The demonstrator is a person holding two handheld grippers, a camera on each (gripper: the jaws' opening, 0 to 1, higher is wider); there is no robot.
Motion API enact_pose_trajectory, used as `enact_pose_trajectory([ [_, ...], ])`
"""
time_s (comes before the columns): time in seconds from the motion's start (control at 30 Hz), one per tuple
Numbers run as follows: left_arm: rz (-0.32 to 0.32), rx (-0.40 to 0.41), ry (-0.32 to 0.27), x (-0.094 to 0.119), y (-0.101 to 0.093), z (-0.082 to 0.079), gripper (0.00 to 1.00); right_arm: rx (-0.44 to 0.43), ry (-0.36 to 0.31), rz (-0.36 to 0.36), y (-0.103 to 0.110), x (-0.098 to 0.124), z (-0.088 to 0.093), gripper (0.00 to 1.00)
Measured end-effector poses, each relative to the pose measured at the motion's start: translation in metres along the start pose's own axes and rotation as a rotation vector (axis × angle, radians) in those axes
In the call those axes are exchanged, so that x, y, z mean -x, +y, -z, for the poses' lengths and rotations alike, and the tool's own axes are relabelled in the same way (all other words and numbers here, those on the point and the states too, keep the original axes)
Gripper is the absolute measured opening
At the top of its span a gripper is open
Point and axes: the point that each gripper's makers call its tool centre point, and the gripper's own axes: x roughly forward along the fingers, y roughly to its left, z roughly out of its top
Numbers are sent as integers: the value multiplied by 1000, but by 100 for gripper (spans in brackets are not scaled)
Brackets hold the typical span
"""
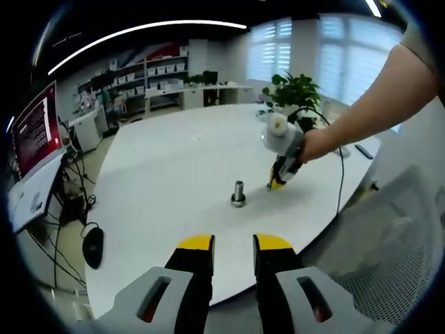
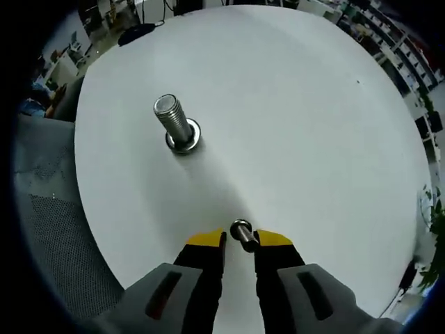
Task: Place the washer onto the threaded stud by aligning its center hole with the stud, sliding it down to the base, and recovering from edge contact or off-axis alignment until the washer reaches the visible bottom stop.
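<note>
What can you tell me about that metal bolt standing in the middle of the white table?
The bolt is a short, shiny, silver-grey metal post with fine threads along its shaft and a flat round top. It stands upright on a wider ring-shaped metal base that rests directly on the white table, alone, with nothing touching it. In the left gripper view it sits ahead of the left claw, with the right claw close beside it but apart, pinching a small metal ring at its tips.

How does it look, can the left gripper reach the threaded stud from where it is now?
Probably yes. The left gripper points over bare white table toward the threaded stud, with nothing lying between. The right gripper is low beside the stud, slightly apart, and might crowd that side.
</note>
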Motion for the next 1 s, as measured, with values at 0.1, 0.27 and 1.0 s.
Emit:
enact_pose_trajectory([
  [0.1, 15, -3, -4, 0, -3, -1, 20, -24, -9, -13, 3, 8, 1, 19],
  [0.27, 56, -14, -21, 0, -12, -4, 21, -44, -65, -12, 6, 33, 12, 19],
  [1.0, 92, -21, -60, 4, -18, -11, 21, -376, -502, 50, 37, 164, 52, 22],
])
